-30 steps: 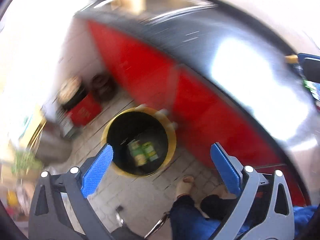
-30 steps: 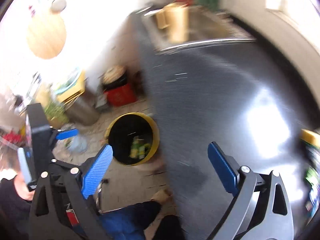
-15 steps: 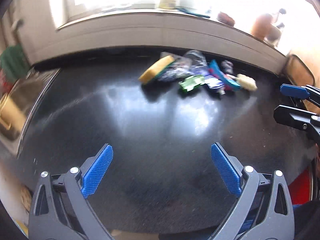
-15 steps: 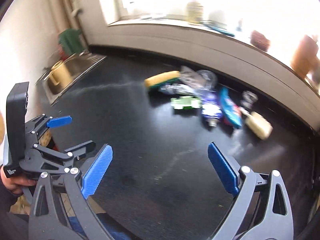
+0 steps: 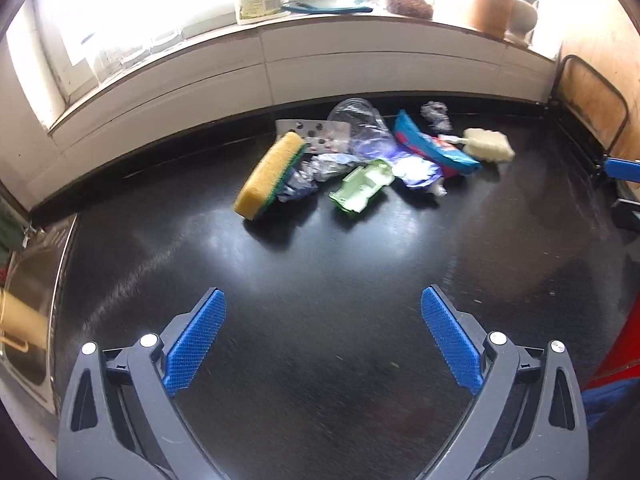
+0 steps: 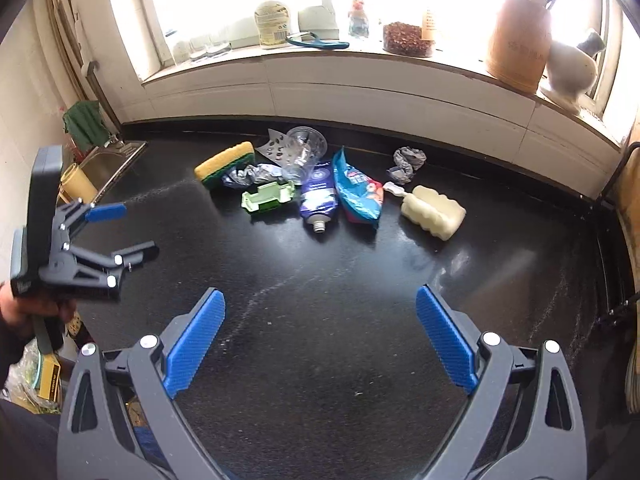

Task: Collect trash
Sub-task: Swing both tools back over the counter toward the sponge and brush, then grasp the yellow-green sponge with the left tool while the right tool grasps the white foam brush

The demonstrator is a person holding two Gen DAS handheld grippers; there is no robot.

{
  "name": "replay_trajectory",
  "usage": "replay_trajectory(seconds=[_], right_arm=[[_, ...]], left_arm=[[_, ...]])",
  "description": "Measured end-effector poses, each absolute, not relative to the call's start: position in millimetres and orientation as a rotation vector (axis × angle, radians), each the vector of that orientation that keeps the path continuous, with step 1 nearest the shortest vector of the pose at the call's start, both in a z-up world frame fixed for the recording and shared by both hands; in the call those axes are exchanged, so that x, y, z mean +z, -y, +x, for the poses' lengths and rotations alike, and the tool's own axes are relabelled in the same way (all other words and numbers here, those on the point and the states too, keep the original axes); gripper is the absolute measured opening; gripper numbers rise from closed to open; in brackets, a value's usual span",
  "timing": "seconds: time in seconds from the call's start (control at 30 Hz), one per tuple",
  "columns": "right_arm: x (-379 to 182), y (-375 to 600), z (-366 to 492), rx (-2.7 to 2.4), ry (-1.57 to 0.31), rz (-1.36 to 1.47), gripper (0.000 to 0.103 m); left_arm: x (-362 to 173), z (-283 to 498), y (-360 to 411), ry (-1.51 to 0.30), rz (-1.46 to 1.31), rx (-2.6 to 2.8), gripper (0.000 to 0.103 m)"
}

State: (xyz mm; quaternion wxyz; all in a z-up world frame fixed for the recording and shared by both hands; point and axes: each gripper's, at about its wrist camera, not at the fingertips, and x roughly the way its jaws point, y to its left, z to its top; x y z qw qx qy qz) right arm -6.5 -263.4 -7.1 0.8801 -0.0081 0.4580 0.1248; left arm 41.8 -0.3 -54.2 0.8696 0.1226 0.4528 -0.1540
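Observation:
A heap of trash lies at the back of the black counter [image 5: 320,280]: a yellow-green sponge [image 5: 269,174], a green plastic tray [image 5: 360,186], a crushed clear cup [image 6: 304,152], a blister pack [image 5: 320,136], a purple tube [image 6: 318,200], a blue snack bag [image 6: 358,192], crumpled foil [image 6: 408,162] and a pale foam brush [image 6: 432,210]. My left gripper [image 5: 322,332] hovers open over the near counter, nothing between its fingers. My right gripper [image 6: 320,330] is open too, equally far from the heap. The left gripper [image 6: 116,236] also shows at the left of the right wrist view.
A steel sink [image 5: 28,300] with a tan jug sits at the counter's left end. The windowsill [image 6: 360,56] behind the heap carries a bottle, a jar and a wooden utensil pot [image 6: 516,44]. A metal rack [image 5: 592,92] stands at the right end.
Both grippers swung up from the yellow-rimmed bin on the floor to face the counter, then moved closer to the trash heap. Both stayed open throughout.

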Motion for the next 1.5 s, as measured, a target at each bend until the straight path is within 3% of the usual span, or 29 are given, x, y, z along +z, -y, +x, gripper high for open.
replay_trajectory(seconds=[0.47,0.8,0.9,0.97,1.07,1.2,1.5], right_arm=[[-84,337,115,0.207,-1.112,-0.103,0.093],[-134,343,193,0.301,-1.209,-0.264,0.093],[-141,343,203,0.342,-1.234,-0.273,0.08],[-143,342,203,0.371,-1.247,-0.264,0.061],[-141,340,196,0.373,-1.245,-0.26,0.044],[-135,334,173,0.355,-1.235,-0.243,0.033],[-92,327,111,0.276,-1.151,-0.081,0.028]], left_arm=[[-110,171,-2,-1.008,0.433,-0.365,0.095],[-130,210,-6,-1.034,0.483,-0.45,0.094],[-129,216,-9,-1.027,0.483,-0.487,0.078],[-127,218,-11,-1.035,0.473,-0.497,0.068],[-120,214,-13,-1.034,0.459,-0.516,0.049],[-107,201,-16,-1.013,0.439,-0.493,0.031],[-83,151,-19,-1.0,0.303,-0.371,0.028]])
